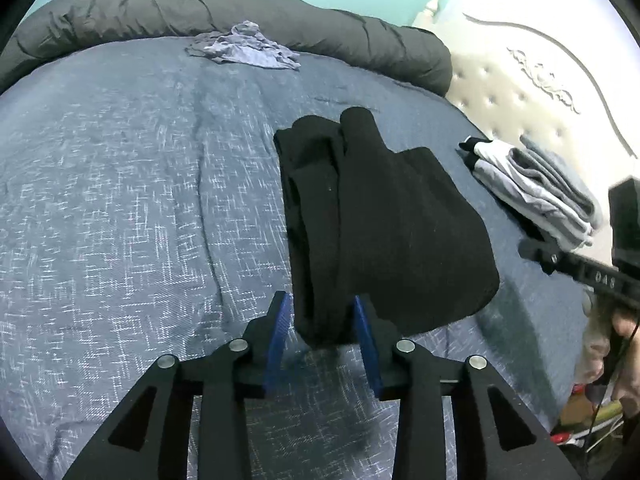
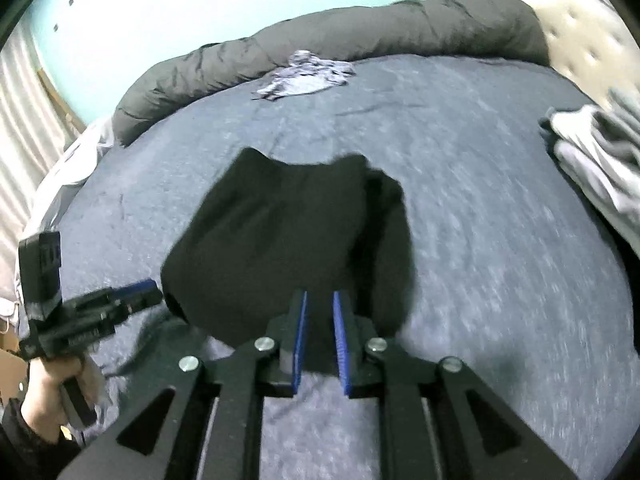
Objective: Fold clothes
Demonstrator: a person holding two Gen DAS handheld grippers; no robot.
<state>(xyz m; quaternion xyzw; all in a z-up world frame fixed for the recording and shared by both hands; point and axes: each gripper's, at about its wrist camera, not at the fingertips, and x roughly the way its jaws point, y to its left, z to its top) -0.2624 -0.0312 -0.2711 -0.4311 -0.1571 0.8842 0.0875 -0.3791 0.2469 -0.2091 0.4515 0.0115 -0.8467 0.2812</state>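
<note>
A black garment (image 1: 376, 216), already doubled into a thick bundle, is seen lying near the middle of the bed (image 1: 120, 200), with its near edge at the tips of both tools. The left gripper (image 1: 323, 344) is held with its blue pads apart, and a bunched end of the cloth sits between them without being pressed, so that end is judged released. The right gripper (image 2: 320, 336) is nearly together, a narrow gap being left between its pads; the cloth lies just beyond them and does not appear to be pinched, though blur leaves this uncertain. A snag is the main risk: should a pad catch the knit as it is drawn away, the top layer could be dragged and the fold opened. The bundle is also uneven, one half lying higher than the other, so it may slump or unroll if it is nudged. A folded pile (image 1: 536, 192) lies well apart, by the headboard (image 1: 520, 80), and a crumpled garment (image 1: 244, 50) is left near the grey duvet (image 1: 240, 12).
</note>
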